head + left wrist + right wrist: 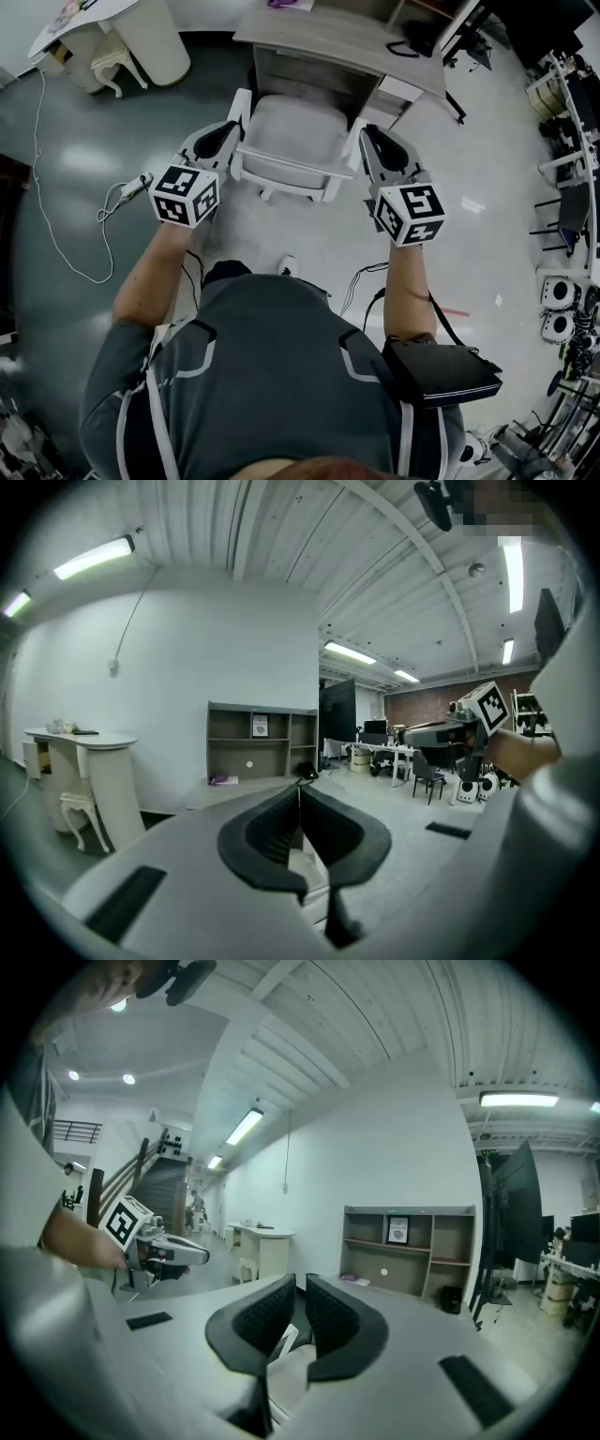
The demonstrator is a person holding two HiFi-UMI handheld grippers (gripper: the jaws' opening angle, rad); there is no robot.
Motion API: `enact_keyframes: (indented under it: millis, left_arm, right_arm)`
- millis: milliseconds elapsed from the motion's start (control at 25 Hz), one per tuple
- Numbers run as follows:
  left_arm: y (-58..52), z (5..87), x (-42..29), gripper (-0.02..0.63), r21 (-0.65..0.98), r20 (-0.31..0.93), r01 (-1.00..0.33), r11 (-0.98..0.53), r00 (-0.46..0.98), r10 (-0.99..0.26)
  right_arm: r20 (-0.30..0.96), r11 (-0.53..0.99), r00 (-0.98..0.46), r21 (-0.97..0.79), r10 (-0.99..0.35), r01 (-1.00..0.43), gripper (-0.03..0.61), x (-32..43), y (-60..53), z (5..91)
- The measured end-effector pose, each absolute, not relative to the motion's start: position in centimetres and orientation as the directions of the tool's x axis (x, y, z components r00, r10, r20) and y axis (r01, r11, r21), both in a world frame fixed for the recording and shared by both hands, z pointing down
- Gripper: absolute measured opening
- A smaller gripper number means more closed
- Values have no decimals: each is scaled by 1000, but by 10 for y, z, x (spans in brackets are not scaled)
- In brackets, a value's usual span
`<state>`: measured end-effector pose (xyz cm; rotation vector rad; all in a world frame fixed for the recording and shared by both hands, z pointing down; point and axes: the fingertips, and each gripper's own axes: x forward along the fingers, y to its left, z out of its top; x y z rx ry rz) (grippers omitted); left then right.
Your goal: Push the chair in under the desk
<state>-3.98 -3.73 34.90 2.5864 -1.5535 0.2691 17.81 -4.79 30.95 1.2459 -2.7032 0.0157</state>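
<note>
White chair (286, 141) just before grey desk (323, 37). L gripper (240, 105) + R gripper (360, 141) at backrest corners; both jaws closed, nothing gripped.

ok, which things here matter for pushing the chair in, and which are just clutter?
Job: chair, desk, left tongs, right tongs, both shut, either side of the chair back.
Lying about: power strip on the floor, stool, white table.
</note>
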Motion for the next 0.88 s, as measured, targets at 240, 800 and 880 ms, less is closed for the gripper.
enact_keyframes:
  millis: [240,800,880]
  left_arm:
    - [-56,377,-18,76,-69,313,-835,-545,501,-807]
    - [-96,466,-45,227,-211,566,-707,-675,475,-674]
    - [-92,490,-49,246,-196,630,-667,-718,476,-614]
  right_arm:
    - [194,687,-667,59,-719,-724,120,181,-66,330]
    - [451,777,-660,136,-601,-614,190,148,-88,429]
    - [502,790,-649,126,-572,-600,198,144,-87,451]
